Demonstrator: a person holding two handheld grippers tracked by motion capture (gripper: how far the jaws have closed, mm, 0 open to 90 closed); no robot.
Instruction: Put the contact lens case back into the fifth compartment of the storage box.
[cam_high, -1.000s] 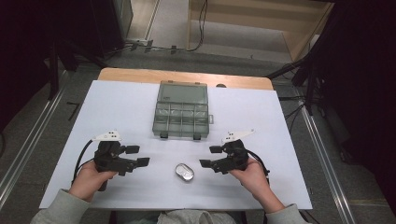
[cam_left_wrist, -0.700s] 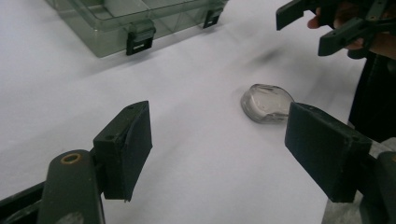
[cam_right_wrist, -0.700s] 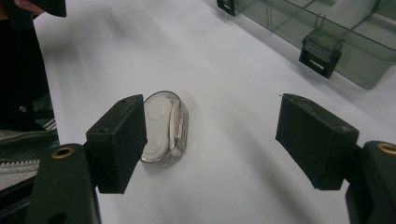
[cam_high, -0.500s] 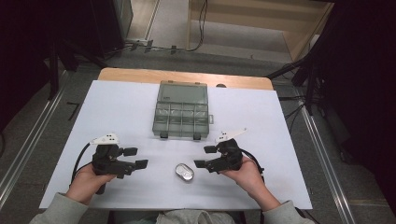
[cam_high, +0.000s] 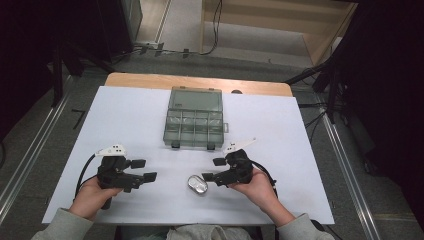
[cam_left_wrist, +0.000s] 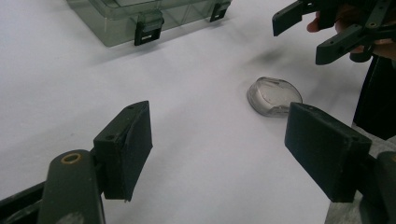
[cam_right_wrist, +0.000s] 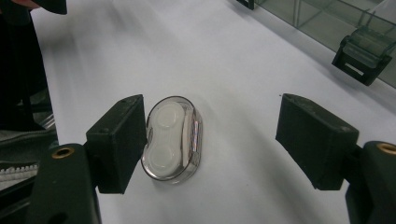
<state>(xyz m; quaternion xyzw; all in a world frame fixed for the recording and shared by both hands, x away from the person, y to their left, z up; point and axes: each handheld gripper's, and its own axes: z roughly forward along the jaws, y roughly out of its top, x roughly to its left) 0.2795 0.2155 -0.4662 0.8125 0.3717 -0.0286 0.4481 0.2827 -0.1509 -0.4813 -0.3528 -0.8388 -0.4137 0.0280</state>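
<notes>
On the white table (cam_high: 125, 115), our right gripper (cam_high: 214, 169) held its jaws apart around the small clear case (cam_high: 197, 184), not yet gripped. Our left gripper (cam_high: 142, 170) waited nearby, jaws apart and empty; the compartment box (cam_high: 194, 119) stood beyond, with lifting still to do.

A compartment box (cam_high: 194, 119) is set at the middle of the table (cam_high: 125, 115), towards its far side. A contact lens case (cam_high: 197, 184) is laid nearer the person, between the left gripper (cam_high: 144, 170) and right gripper (cam_high: 214, 169).

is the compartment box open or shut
Open: the compartment box has its lid folded back flat on the table, with the dividers exposed.
</notes>
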